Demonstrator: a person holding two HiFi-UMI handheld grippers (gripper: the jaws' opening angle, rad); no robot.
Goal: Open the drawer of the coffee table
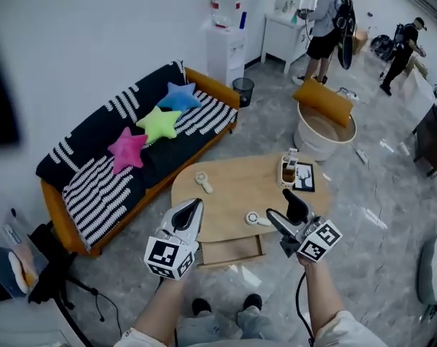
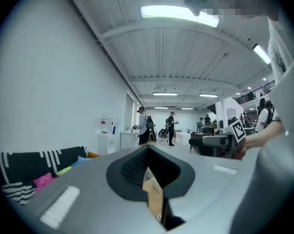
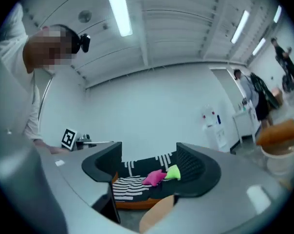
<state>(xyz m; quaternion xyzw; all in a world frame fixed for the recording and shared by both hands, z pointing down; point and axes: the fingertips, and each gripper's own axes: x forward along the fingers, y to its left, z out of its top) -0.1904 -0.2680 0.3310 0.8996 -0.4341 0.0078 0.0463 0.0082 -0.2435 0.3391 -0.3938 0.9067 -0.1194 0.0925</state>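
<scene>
Holding the left tool [image 1: 197,204] closed, jaws together with nothing between them, up in the air over the near left part of the desk [image 1: 233,194]. Holding the right tool [image 1: 277,202] open, jaws well apart and empty, with only the striped sofa [image 1: 124,165] and its cushions seen through the gap in the right gripper view. Both raised side by side, apart from each other, touching nothing.

Below and between them, at the desk's near edge: the drawer [image 1: 233,251], pulled out toward the person, pale wood.

On the desk top:
- a small white object [image 1: 202,183] near the left edge
- a white round object [image 1: 257,219] close to the near edge, just beside the right tool in the head view
- toward the far right corner, a cup-like thing [image 1: 289,170] next to a flat dark item [image 1: 304,179]

Beyond the desk's left edge, the sofa with a pink cushion [image 1: 128,149], a green cushion [image 1: 159,123] and a blue cushion [image 1: 181,97], all star-shaped. Past the far right corner, a pale tub [image 1: 323,132] with an orange roll [image 1: 324,101] across its rim. Farther back, a water dispenser [image 1: 226,42], a black bin [image 1: 243,91], one standing person [image 1: 321,27] and another person [image 1: 406,49].
</scene>
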